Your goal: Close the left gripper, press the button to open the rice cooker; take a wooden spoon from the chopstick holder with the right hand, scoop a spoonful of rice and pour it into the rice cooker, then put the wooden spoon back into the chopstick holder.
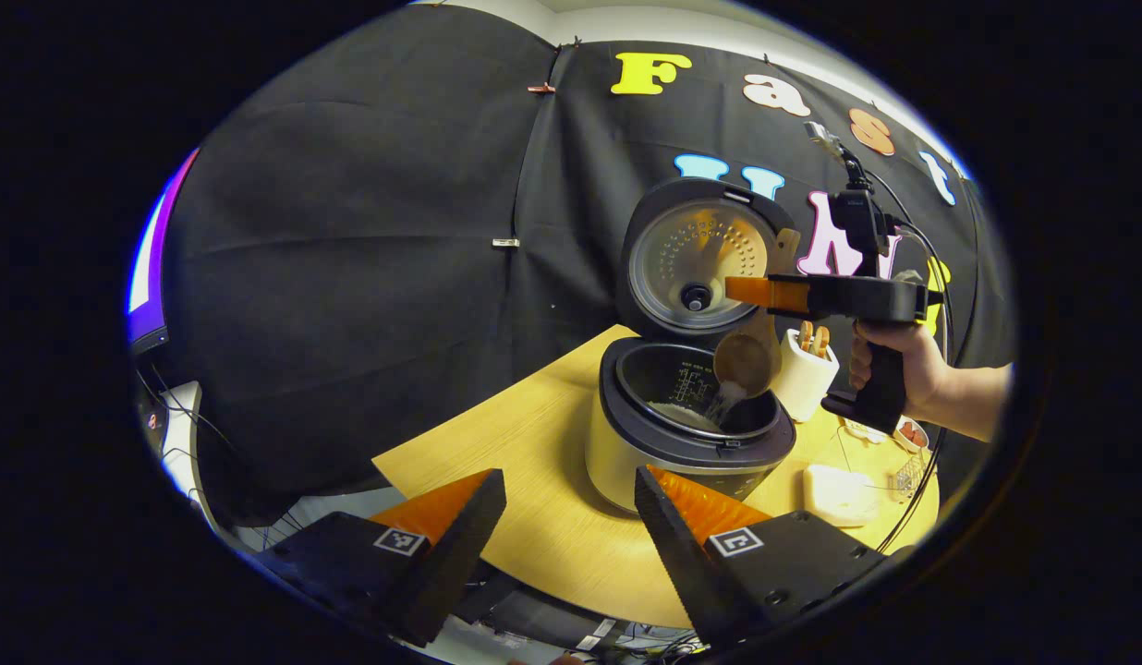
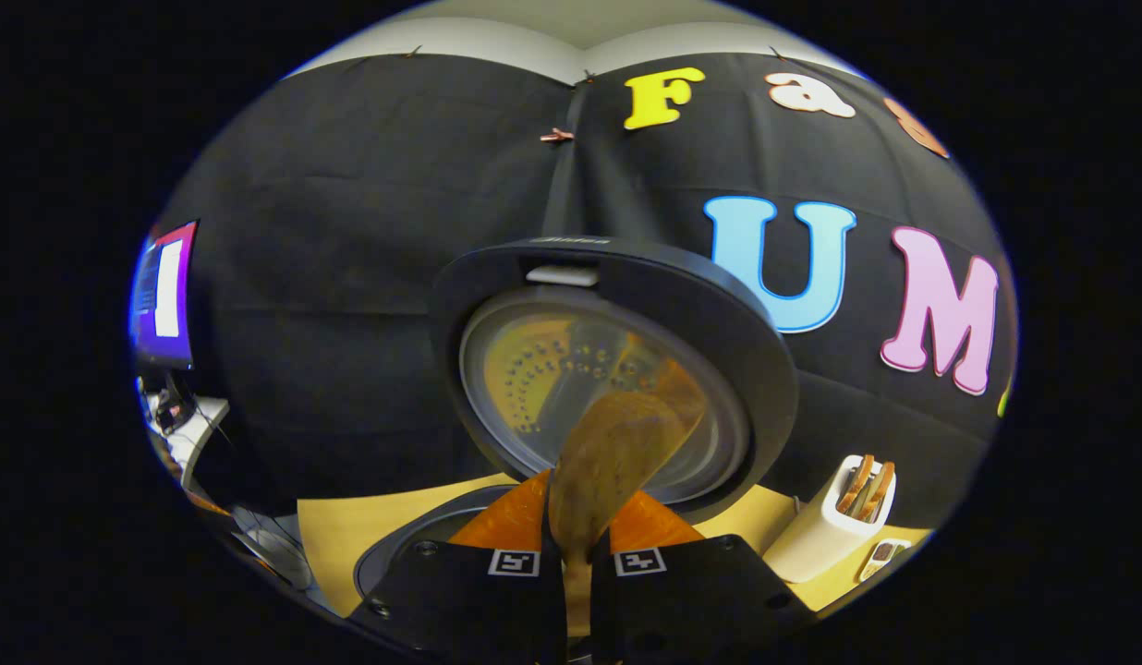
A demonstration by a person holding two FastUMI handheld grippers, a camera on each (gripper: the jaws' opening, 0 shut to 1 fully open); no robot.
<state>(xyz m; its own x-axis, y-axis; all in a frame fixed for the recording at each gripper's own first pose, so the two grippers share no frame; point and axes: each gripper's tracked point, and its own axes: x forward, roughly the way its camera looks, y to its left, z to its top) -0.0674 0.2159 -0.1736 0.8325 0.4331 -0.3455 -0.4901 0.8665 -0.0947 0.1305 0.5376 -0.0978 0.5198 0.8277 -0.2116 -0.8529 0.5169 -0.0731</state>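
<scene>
Rice cooker (image 1: 686, 434) right of centre on the table (image 1: 534, 462), lid up | right gripper (image 2: 576, 545) clamped on wooden spoon (image 1: 745, 362), bowl tipped over the pot, rice spilling in | left gripper (image 1: 571, 526) idle, fingers apart | chopstick holder (image 1: 805, 374) just beside the cooker | spoon likely light, stiff; hold the handle.

There was one rice cooker (image 1: 686, 434) with its lid up; one wooden spoon (image 1: 743, 362) over its pot; one white chopstick holder (image 1: 805, 375); two hand-held grippers; one small white box (image 1: 839, 494) on the tabletop (image 1: 534, 462).
</scene>
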